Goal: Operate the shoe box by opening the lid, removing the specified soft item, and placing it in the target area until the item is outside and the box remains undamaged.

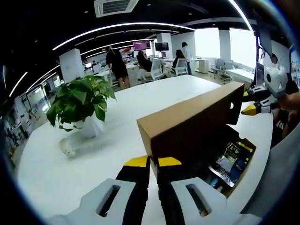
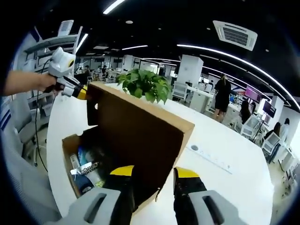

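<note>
Both pairs of jaws pinch the raised lid [image 1: 192, 119] of the shoe box [image 2: 75, 176], the left gripper [image 1: 152, 163] and right gripper [image 2: 152, 174] at opposite ends, so opening is in hand; next, one must let go and reach for the packet [image 1: 232, 159] lying inside.

The left gripper view sits low and very near one short end of the brown cardboard shoe box [image 1: 197, 124] with its raised lid, facing along it across the white table. The right gripper view sits equally near the opposite end [image 2: 133, 129], facing back. Both share the box and the leafy green potted plant [image 1: 80, 101] [image 2: 144, 84] behind it.
</note>
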Demonstrator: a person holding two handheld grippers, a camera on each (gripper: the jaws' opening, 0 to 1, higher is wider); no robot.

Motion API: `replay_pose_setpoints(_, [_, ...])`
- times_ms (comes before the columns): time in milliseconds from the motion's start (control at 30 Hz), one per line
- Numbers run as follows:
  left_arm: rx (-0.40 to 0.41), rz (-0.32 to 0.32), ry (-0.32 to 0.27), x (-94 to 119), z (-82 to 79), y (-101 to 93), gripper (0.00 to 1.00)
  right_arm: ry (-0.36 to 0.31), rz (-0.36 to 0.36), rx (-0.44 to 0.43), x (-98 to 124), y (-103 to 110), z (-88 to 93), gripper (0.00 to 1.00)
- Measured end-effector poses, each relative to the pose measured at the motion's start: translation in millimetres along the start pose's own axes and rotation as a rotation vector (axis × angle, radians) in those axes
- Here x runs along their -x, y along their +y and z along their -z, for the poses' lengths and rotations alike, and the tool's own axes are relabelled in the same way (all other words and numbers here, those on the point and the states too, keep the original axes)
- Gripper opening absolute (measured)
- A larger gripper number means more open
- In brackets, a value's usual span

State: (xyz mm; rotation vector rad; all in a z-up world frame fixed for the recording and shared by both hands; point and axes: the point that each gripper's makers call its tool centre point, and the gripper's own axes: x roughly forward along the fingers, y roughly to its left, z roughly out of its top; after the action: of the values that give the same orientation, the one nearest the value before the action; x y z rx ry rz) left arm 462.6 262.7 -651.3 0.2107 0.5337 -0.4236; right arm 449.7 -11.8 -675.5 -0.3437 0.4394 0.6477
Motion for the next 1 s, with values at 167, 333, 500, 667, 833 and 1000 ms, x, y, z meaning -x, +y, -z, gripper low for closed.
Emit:
replay_pose_setpoints(167, [0.0, 0.0, 0.001, -2.2, -2.1, 1.3, 0.02, 0.02, 0.009, -0.012, -3.8, -3.3, 11.4, 0.25])
replay_pose_setpoints(333, [-0.001, 0.004, 0.004, -4.4, -4.0, 2.8, 0.02, 0.04, 0.02, -0.032, -5.9, -7.6, 24.8, 0.21])
replay_pose_setpoints(500, [-0.003, 0.008, 0.007, -8.0, -6.0, 4.6, 0.02, 0.058, 0.027, -0.047, -8.8, -9.7, 34.7, 0.17])
replay_pose_setpoints(667, [-0.013, 0.01, 0.014, -12.1, -8.4, 6.2, 0.02, 0.07, 0.029, -0.07, -14.2, -9.5, 41.9, 0.13])
replay_pose_setpoints(833, [-0.012, 0.013, 0.016, -13.5, -9.5, 6.1, 0.02, 0.085, 0.034, -0.072, -20.3, -9.7, 46.6, 0.06])
replay_pose_setpoints(1000, [-0.003, 0.016, 0.018, -15.9, -10.9, 7.2, 0.02, 0.104, 0.034, -0.103, -26.5, -10.8, 52.6, 0.02])
